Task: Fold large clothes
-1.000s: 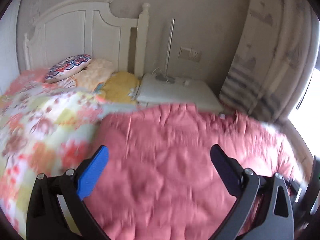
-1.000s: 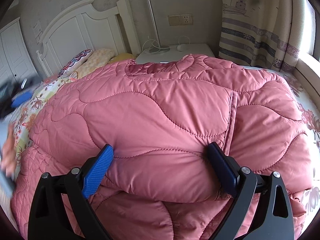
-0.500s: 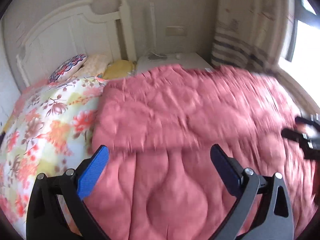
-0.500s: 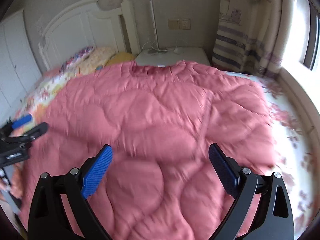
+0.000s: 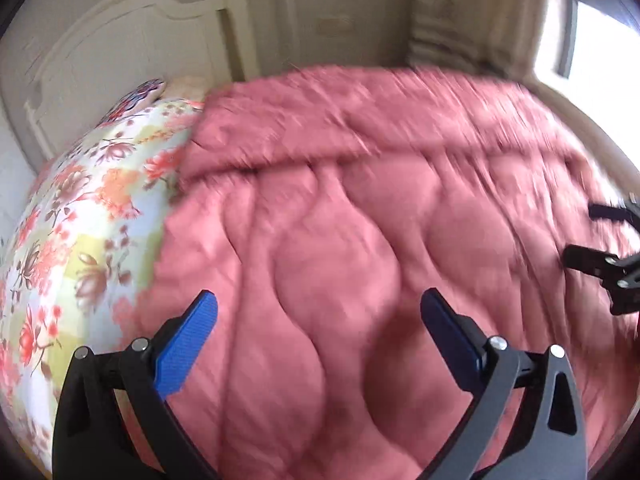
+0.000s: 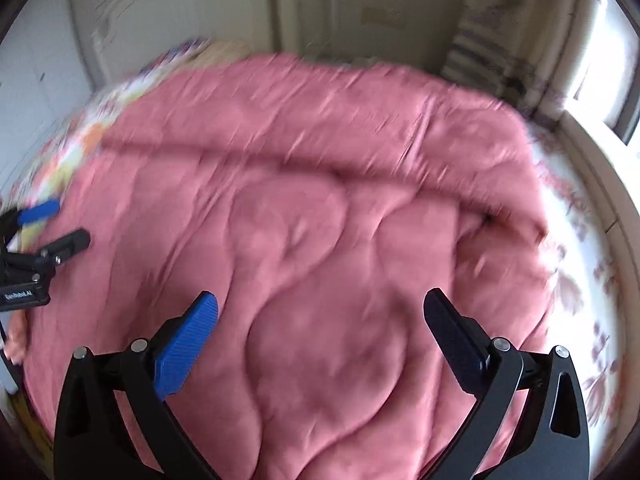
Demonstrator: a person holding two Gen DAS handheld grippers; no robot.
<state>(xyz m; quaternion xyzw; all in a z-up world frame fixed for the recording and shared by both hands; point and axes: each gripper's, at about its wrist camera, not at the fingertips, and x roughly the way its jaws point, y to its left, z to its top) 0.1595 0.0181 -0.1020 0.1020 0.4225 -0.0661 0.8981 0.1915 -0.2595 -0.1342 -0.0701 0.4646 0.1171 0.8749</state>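
A large pink quilted coat lies spread on the bed, its upper part folded down so a fold edge runs across it. My left gripper hovers over its near left part, open, nothing between the blue pads. In the right wrist view the coat fills the middle, and my right gripper hangs open above its near part, holding nothing. The right gripper shows at the right edge of the left wrist view; the left gripper shows at the left edge of the right wrist view. Both views are blurred.
A floral bedsheet covers the bed left of the coat and shows again on its right. A white headboard and pillows stand at the far end. A striped curtain and window are at the right.
Both grippers have drawn back toward the near end of the coat. The right gripper's jaws have left the padded fold they straddled, and the fold lies flat.
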